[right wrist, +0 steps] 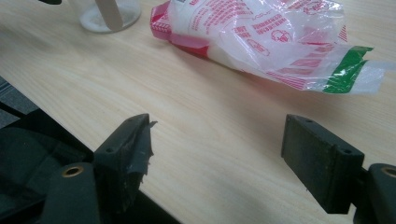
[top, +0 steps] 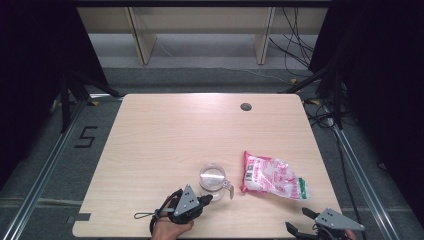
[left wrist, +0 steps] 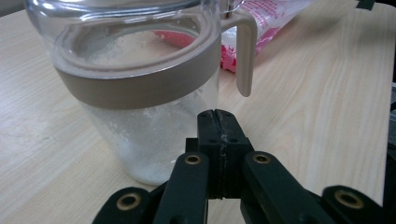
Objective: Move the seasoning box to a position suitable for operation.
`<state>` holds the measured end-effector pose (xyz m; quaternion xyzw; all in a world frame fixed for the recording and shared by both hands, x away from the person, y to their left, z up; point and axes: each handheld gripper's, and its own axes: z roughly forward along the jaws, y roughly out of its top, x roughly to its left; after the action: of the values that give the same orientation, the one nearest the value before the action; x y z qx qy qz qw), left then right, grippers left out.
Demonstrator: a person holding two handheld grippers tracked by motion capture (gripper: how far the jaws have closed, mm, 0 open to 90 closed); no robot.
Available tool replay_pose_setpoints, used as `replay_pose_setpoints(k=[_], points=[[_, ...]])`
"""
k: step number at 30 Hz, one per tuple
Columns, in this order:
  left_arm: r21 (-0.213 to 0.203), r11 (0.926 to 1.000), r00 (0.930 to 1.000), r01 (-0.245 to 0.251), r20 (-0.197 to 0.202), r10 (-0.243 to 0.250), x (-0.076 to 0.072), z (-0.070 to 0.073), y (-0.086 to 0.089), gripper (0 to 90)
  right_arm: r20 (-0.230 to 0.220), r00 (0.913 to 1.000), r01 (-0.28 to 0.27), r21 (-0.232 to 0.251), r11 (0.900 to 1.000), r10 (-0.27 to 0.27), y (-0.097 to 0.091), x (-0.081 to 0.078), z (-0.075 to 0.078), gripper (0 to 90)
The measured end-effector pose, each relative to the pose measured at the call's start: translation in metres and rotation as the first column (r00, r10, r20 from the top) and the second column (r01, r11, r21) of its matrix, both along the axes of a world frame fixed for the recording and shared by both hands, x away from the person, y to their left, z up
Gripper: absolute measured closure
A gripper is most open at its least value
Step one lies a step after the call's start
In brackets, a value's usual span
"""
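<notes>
From the high view I have my left claw point(top: 204, 200) pinched to nothing just beside the clear jar point(top: 213, 181) near the front of the counter point(top: 165, 140), and my right claw point(top: 304, 221) spread wide at the front right corner, short of the plastic bag point(top: 274, 178). In the left gripper view the jar point(left wrist: 140, 93) shows a tan band, a tan handle and white grains at the bottom, so I judge I should part the jaws before closing in. In the right gripper view the crumpled red, white and green bag point(right wrist: 266, 39) lies ahead; I'd advance low and pinch a loose edge.
</notes>
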<state>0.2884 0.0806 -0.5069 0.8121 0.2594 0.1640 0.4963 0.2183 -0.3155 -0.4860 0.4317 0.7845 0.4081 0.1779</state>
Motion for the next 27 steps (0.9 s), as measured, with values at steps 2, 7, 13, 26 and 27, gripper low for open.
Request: replay_pose_setpoints(k=[2,7,13,26,27], points=[[0.005,0.9999,0.9999,-0.011,0.003,0.011,0.003,0.0,0.002,89.2,-0.004,1.0,-0.003,0.007,1.0,0.003,0.0,0.0,0.0,25.4],[0.011,0.9995,0.9996,-0.029,-0.002,0.029,0.012,0.001,0.006,89.2,-0.002,1.0,0.0,0.006,1.0,0.0,0.0,0.0,0.0,25.4],[0.011,0.9969,0.997,-0.077,-0.003,0.077,0.027,0.001,0.012,88.1,-0.016,0.9997,0.016,0.017,0.9997,-0.016,0.001,-0.002,0.0,25.4],[-0.016,0.9999,0.9992,0.002,-0.039,-0.003,0.013,-0.001,-0.016,80.8,0.012,0.9999,0.005,-0.01,0.9999,-0.005,-0.002,0.001,0.0,25.4],[-0.024,0.9997,0.9991,0.004,-0.041,-0.005,0.013,-0.001,-0.022,79.1,0.013,0.9999,0.001,-0.007,1.0,-0.001,-0.001,0.0,0.0,25.4]])
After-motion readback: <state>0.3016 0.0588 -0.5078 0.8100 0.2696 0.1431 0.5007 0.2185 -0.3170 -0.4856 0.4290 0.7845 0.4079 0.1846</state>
